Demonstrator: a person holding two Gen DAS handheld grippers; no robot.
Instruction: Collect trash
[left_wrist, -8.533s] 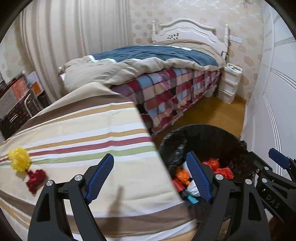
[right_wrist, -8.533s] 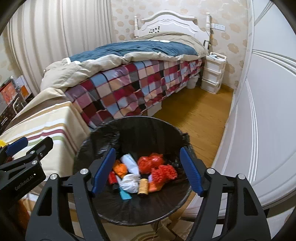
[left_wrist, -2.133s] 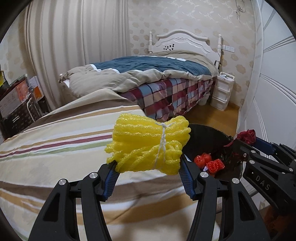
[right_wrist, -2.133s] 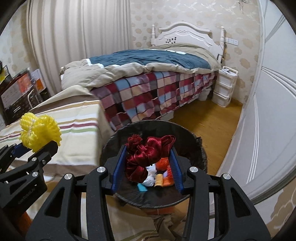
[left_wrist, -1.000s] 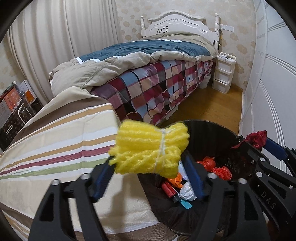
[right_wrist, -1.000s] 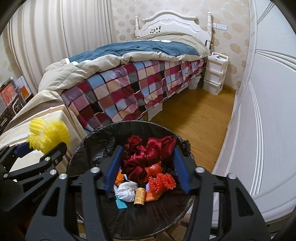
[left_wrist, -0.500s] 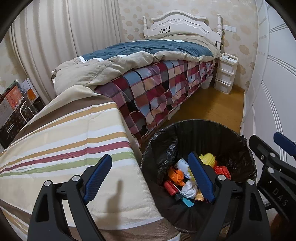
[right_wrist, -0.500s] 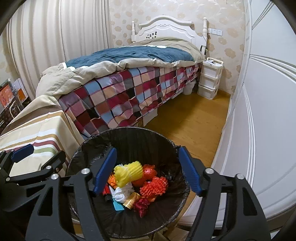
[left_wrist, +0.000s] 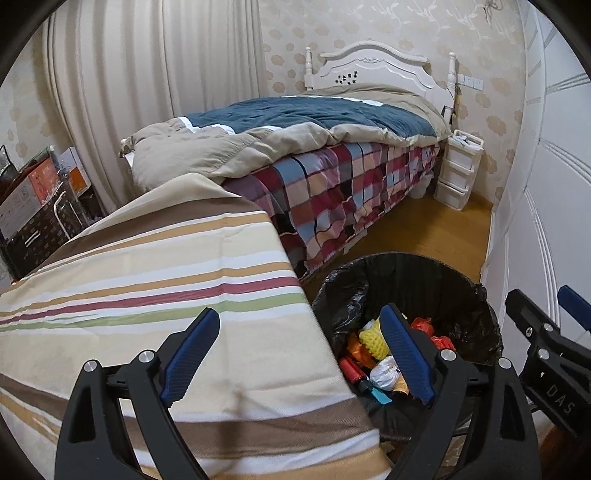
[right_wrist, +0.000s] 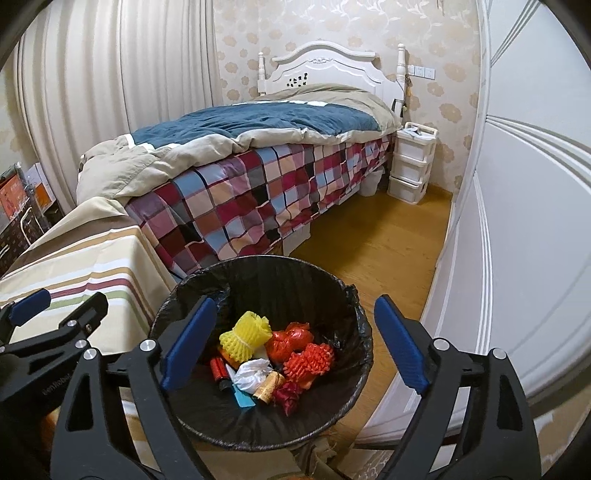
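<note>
Blue pads of the right tool (right_wrist: 291, 347) frame the lower half of the right wrist view, jaws opening with nothing between them, poised above the bin (right_wrist: 354, 295) so a release would land inside. The trash lies in the bin's bottom: a yellow foam net (right_wrist: 245, 338), a red foam net (right_wrist: 310, 360), a dark red bow (right_wrist: 288, 395), white paper (right_wrist: 253, 373) and a cork (right_wrist: 269, 384). In the left wrist view the left tool (left_wrist: 301, 356) is likewise opening and empty, straddling the striped bench (left_wrist: 147, 266) edge and the bin rim at lower centre. No trash shows on the visible bench, so collecting looks nearly done. Room is tight: the bin sits wedged between the bench at left and a white wardrobe (right_wrist: 517, 221) at right. Beyond, open wood floor (right_wrist: 388, 236) runs along the bed (right_wrist: 258, 177) toward the upper right.
</note>
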